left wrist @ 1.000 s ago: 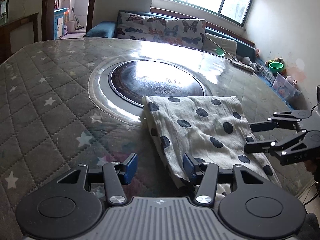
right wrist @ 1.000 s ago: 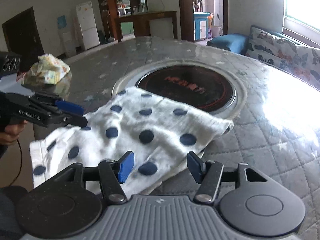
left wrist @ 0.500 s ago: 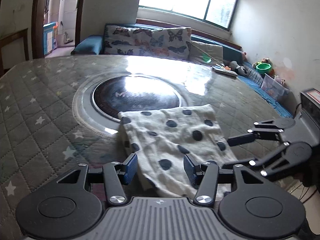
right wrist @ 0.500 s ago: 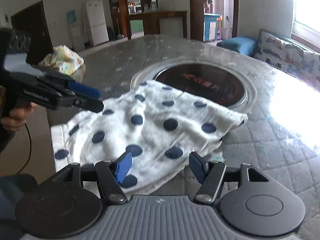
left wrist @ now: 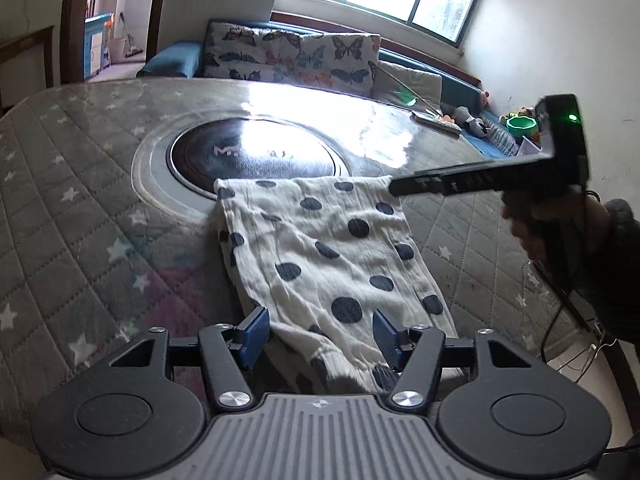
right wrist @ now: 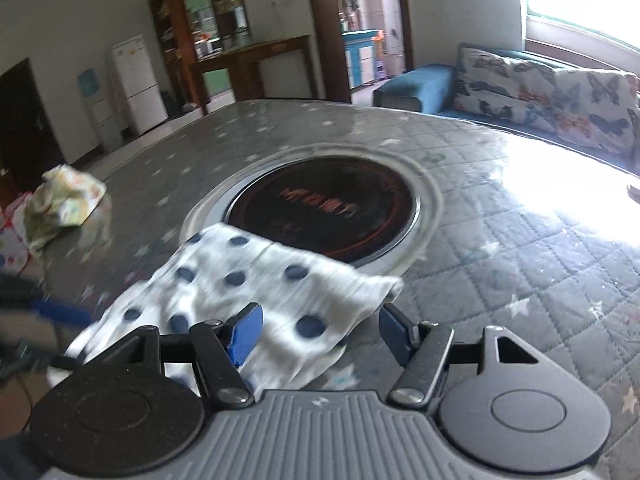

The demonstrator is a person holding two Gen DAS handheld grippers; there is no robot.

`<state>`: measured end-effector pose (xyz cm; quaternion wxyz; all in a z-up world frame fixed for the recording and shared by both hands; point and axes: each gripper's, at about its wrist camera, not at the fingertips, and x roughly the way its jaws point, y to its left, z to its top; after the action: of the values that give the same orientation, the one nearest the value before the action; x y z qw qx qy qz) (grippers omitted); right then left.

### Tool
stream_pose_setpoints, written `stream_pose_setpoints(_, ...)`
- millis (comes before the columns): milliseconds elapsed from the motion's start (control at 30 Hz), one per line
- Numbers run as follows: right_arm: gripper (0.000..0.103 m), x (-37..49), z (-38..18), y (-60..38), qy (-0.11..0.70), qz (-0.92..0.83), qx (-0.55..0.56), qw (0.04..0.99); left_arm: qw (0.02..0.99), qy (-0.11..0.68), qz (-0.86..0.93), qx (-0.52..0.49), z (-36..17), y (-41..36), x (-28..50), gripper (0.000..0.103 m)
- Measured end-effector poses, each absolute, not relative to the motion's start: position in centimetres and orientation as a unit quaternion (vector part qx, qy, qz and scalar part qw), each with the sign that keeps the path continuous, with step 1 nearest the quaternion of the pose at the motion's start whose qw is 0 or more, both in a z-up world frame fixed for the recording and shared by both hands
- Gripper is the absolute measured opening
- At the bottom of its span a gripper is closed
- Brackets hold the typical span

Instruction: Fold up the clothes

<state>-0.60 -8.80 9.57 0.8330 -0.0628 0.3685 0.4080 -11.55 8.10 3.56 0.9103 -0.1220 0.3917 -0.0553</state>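
- Two hand-held grippers, left (left wrist: pixel 318 334) and right (right wrist: pixel 320 330), just spreading wider, clamped on nothing.
- Polka-dot cloth (left wrist: pixel 320 256) released, lying long across tabletop (left wrist: pixel 80 208), far edge over round hob (left wrist: pixel 256 156).
- Next fold ready, likely.

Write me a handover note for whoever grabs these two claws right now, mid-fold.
Left claw: open, jaws just opening; the near end of the polka-dot garment lies between the pads, ungripped.
Right claw: open, jaws just opening, over the garment's right edge, gripping nothing.
Garment: lies as a long strip on the star-quilted table, far end overlapping the rim of the round black cooktop. A crumpled yellow-print cloth sits at the table's far left.
Done: garment appears folded lengthwise.
Left: probably fold it end to end, then the yellow cloth.
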Motion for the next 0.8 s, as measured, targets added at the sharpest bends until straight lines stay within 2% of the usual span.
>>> stream_pose_setpoints(800, 0.067, 6.5, 6.2, -5.5, 0.400, 0.371, -0.052, 0.837, 0.880, 0.445, -0.054, -0.154, 1.6, 7.9, -10.8, 0.062)
